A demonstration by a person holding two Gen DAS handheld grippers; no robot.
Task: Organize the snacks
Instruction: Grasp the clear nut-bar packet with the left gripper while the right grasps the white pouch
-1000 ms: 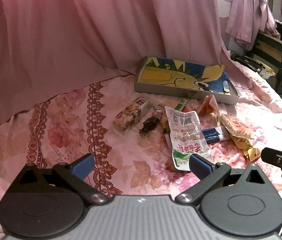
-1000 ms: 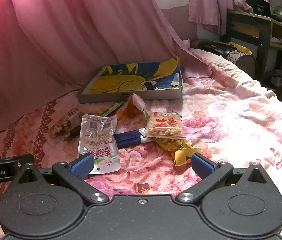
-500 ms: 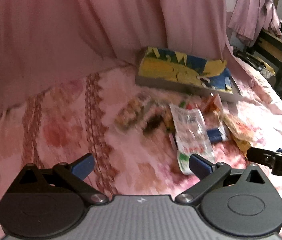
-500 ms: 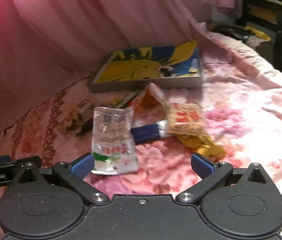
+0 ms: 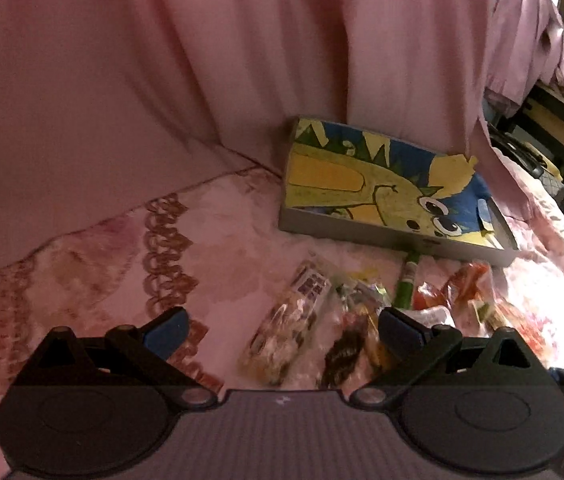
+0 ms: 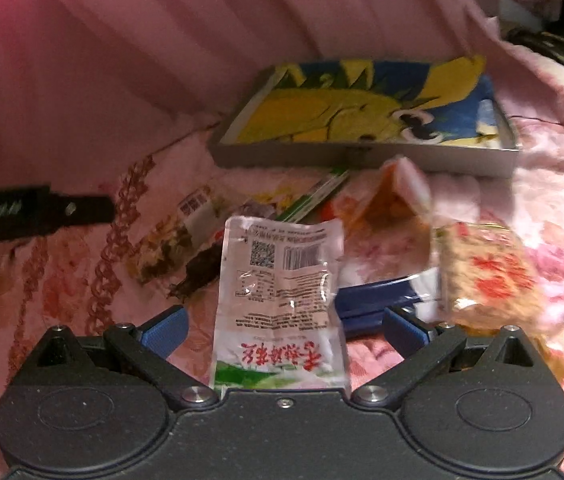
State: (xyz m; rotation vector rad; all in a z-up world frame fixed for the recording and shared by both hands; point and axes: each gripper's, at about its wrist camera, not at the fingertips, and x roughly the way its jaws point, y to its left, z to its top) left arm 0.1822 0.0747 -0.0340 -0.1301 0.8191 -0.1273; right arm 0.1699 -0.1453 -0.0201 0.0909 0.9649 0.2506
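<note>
Several snack packets lie on a pink floral bedspread in front of a shallow grey tray (image 5: 382, 236) with a yellow and blue cartoon lining (image 6: 366, 112). My left gripper (image 5: 282, 326) is open over a clear packet of mixed snacks (image 5: 286, 332) and a dark packet (image 5: 342, 354). My right gripper (image 6: 284, 326) is open, its fingers on either side of a white pouch with red lettering (image 6: 277, 300). A blue stick pack (image 6: 374, 300), an orange biscuit packet (image 6: 486, 268) and an orange triangular bag (image 6: 394, 196) lie to its right.
A pink curtain (image 5: 201, 60) hangs behind the tray. A green stick pack (image 5: 406, 284) lies by the tray's front wall. The left gripper's body (image 6: 37, 212) shows at the left of the right wrist view. Dark furniture (image 5: 554, 136) stands at the far right.
Both grippers have moved forward and down toward the snacks. The white pouch now sits between the right gripper's fingers; the mixed snack packet sits between the left's. Both stayed open.
</note>
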